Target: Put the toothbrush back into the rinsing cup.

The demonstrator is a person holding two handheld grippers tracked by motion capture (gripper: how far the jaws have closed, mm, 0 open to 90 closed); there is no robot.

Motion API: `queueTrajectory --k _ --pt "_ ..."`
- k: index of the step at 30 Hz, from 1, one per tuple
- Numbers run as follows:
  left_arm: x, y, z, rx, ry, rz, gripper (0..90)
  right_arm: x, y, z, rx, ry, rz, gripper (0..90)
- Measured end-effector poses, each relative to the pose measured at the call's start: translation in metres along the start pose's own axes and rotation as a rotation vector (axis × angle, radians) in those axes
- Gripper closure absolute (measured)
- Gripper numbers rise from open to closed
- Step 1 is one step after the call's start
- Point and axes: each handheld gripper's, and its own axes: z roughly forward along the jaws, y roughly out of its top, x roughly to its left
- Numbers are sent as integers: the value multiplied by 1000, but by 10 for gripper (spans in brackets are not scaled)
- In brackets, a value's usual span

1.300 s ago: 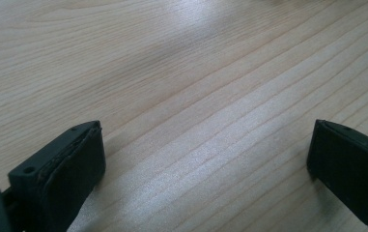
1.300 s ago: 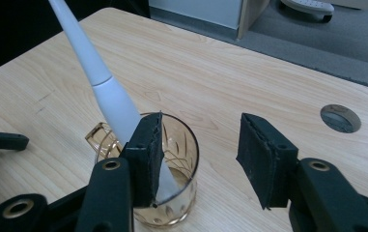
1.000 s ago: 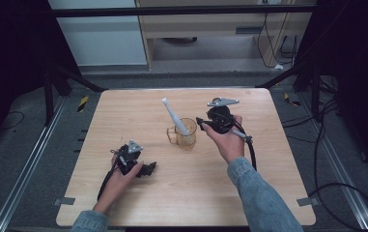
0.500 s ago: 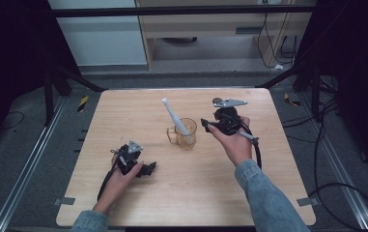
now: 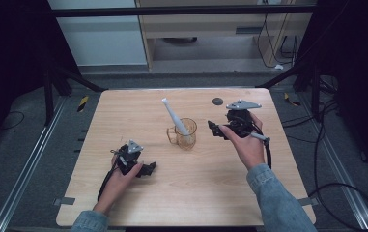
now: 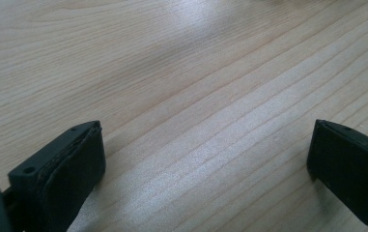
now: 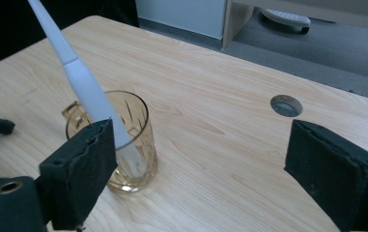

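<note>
An amber glass mug (image 5: pixel 186 135) stands near the table's middle, and a white, tapered tool (image 5: pixel 174 115) leans in it toward the far left. My right gripper (image 5: pixel 214 129) is held just right of the mug, open, jaws pointing at it and holding nothing. In the right gripper view the mug (image 7: pixel 132 140) and the tool (image 7: pixel 82 82) sit by the left jaw, outside my right gripper's (image 7: pixel 205 179) gap. My left gripper (image 5: pixel 148 169) rests low at the front left, open. In the left gripper view my left gripper (image 6: pixel 205 164) has bare wood between its jaws.
A small round grommet hole (image 5: pixel 217 101) lies in the wooden table (image 5: pixel 123 111) behind my right gripper, also visible as a hole (image 7: pixel 286 105) in the right gripper view. Metal frame rails and cables run on the floor around the table.
My right gripper has drawn back to the right, away from the mug. The left gripper, the mug and the white tool have stayed put.
</note>
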Motion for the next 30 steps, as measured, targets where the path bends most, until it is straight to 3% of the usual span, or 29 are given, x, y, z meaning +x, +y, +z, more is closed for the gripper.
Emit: queueTrajectory --k 7,17,30 --pt "0 0 0 -1 0 -1 0 -14 -13 -11 16 -26 -6 97" --pt "0 0 0 1 0 1 0 -34 -37 -26 20 -102 -29 110" --pt "0 0 0 1 0 1 0 -55 -74 -30 63 -154 -2 107"
